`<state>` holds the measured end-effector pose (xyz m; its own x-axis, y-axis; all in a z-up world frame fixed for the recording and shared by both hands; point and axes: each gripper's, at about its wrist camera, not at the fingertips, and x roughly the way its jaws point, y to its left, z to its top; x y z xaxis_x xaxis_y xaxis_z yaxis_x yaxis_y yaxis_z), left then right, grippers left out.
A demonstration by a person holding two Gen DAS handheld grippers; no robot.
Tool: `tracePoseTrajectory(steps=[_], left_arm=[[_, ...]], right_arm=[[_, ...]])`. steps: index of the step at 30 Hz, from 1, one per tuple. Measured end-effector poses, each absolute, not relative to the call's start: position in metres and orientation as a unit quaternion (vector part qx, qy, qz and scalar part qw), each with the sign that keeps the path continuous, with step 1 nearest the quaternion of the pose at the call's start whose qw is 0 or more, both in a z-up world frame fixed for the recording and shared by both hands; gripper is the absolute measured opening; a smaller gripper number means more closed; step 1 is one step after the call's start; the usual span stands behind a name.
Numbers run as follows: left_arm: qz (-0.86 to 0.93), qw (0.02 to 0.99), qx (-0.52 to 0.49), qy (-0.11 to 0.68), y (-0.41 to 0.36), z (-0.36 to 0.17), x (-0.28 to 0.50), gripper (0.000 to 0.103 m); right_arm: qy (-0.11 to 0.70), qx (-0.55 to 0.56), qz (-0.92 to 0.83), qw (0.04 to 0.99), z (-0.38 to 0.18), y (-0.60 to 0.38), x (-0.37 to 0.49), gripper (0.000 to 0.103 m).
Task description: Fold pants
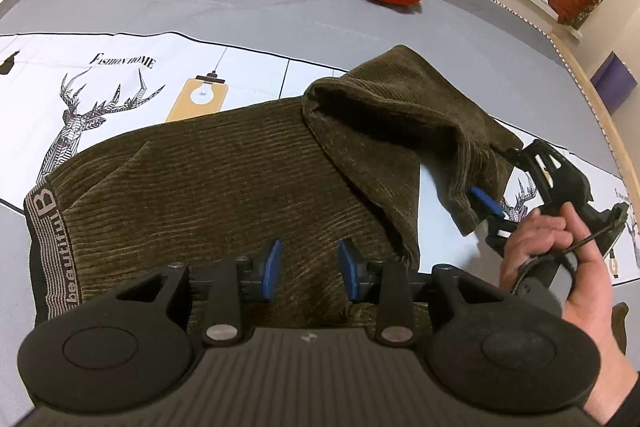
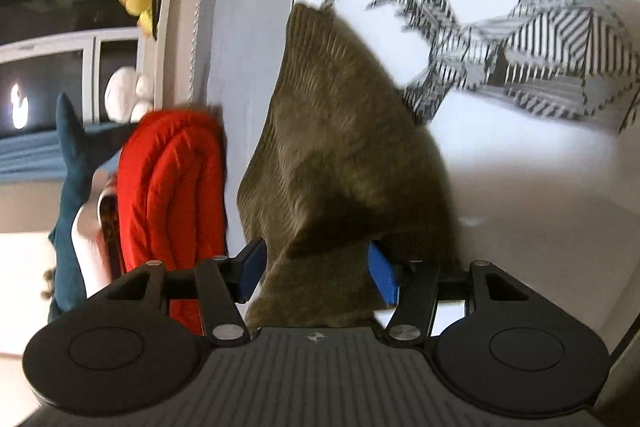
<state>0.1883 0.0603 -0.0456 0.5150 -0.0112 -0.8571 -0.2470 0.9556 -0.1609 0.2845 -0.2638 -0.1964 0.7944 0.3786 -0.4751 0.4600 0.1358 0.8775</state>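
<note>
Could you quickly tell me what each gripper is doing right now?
Left gripper: jaws open, hovering over the pants, holding nothing.
Right gripper: fabric of the pant leg between its jaws; grip unclear.
</note>
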Motion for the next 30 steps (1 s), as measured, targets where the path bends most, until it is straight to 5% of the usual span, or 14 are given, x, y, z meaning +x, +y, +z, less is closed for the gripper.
tracePoseTrajectory(steps=[5, 8, 16, 23, 30], left_arm=[[0.068, 0.861, -0.135, 0.486, 0.063, -0.045, 0.187, 0.037], [0.071, 0.861, -0.134, 0.485, 0.064, -0.043, 0.187, 0.037], [0.069, 0.862, -0.151, 0.478, 0.072, -0.036, 0.186, 0.037], [0.067, 0.864, -0.162, 0.472, 0.08, -0.028, 0.186, 0.037], [0.065, 0.857, -0.173, 0.482, 0.084, -0.031, 0.188, 0.037]], right_arm=[[0.322, 0.65, -0.037, 0.687, -0.198, -0.266, 0.293, 0.052], [0.323, 0.638, -0.03, 0.699, -0.197, -0.263, 0.296, 0.005], [0.35, 0.492, -0.039, 0.796, -0.141, -0.284, 0.312, 0.002], [0.284, 0.309, -0.11, 0.901, -0.051, -0.359, 0.288, 0.002], [0.332, 0.237, -0.24, 0.881, -0.082, -0.44, 0.264, 0.002]])
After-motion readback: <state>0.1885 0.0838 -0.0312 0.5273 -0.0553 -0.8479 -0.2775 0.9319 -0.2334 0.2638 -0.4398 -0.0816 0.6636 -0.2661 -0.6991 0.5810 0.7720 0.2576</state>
